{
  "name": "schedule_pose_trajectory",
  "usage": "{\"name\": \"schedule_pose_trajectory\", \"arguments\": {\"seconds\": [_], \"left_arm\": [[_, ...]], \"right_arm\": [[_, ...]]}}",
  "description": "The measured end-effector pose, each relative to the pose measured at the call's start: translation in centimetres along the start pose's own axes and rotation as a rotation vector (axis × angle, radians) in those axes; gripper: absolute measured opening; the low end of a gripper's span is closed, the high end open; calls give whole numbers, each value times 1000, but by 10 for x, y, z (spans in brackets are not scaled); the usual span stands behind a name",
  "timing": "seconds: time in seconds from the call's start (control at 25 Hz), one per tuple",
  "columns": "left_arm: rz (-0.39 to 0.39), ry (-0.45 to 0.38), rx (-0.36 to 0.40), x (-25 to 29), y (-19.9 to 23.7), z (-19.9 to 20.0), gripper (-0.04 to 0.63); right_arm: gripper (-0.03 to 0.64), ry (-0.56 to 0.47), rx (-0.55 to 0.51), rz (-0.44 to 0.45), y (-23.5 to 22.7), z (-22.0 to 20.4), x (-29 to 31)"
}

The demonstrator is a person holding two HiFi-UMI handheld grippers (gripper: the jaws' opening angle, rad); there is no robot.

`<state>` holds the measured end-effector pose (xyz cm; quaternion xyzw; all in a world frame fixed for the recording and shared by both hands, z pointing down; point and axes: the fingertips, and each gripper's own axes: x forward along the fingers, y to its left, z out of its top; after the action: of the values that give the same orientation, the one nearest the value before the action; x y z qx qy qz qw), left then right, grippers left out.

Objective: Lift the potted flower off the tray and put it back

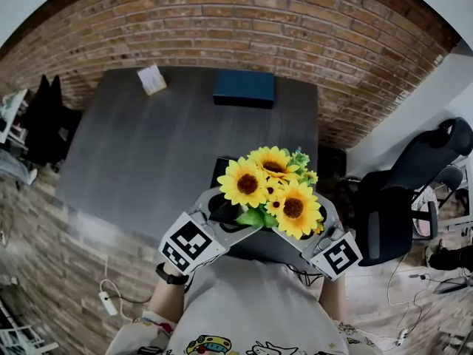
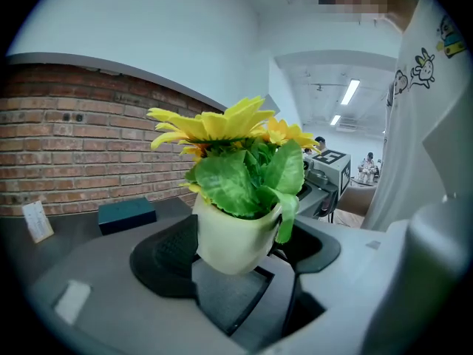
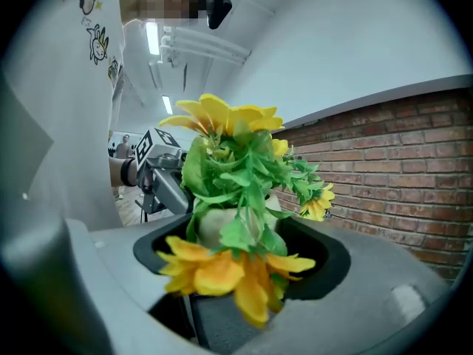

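The potted flower (image 1: pixel 270 187) is a bunch of yellow sunflowers with green leaves in a small cream pot (image 2: pixel 229 235). It hangs above the near end of the grey table (image 1: pixel 148 154). My left gripper (image 1: pixel 220 214) comes at the pot from the left and my right gripper (image 1: pixel 324 217) from the right. In each gripper view the pot (image 3: pixel 214 224) sits between that gripper's black curved pads, gripped on both sides. A dark tray (image 1: pixel 219 170) lies beneath, mostly hidden by the blooms. The pot's base is off the surface.
A dark blue box (image 1: pixel 244 87) and a small white card (image 1: pixel 151 78) lie at the table's far end by the brick wall. A black office chair (image 1: pixel 414 191) stands to the right. Cables trail on the floor at both sides.
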<state>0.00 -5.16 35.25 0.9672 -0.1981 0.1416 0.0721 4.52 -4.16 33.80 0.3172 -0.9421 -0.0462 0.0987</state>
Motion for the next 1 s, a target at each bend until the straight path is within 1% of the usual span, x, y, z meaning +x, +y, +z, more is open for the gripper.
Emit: {"name": "schedule_pose_trajectory", "arguments": {"seconds": [0.16, 0.52, 0.64, 1.0], "left_arm": [[-1, -2, -11, 4, 3, -3, 362], [11, -16, -10, 3, 5, -5, 362], [15, -15, -19, 1, 3, -4, 362], [20, -7, -37, 2, 1, -5, 360]], "right_arm": [[370, 16, 27, 0, -3, -7, 2], [370, 47, 48, -1, -4, -17, 3], [369, 28, 46, 7, -3, -11, 2], [368, 18, 61, 25, -1, -10, 1]]}}
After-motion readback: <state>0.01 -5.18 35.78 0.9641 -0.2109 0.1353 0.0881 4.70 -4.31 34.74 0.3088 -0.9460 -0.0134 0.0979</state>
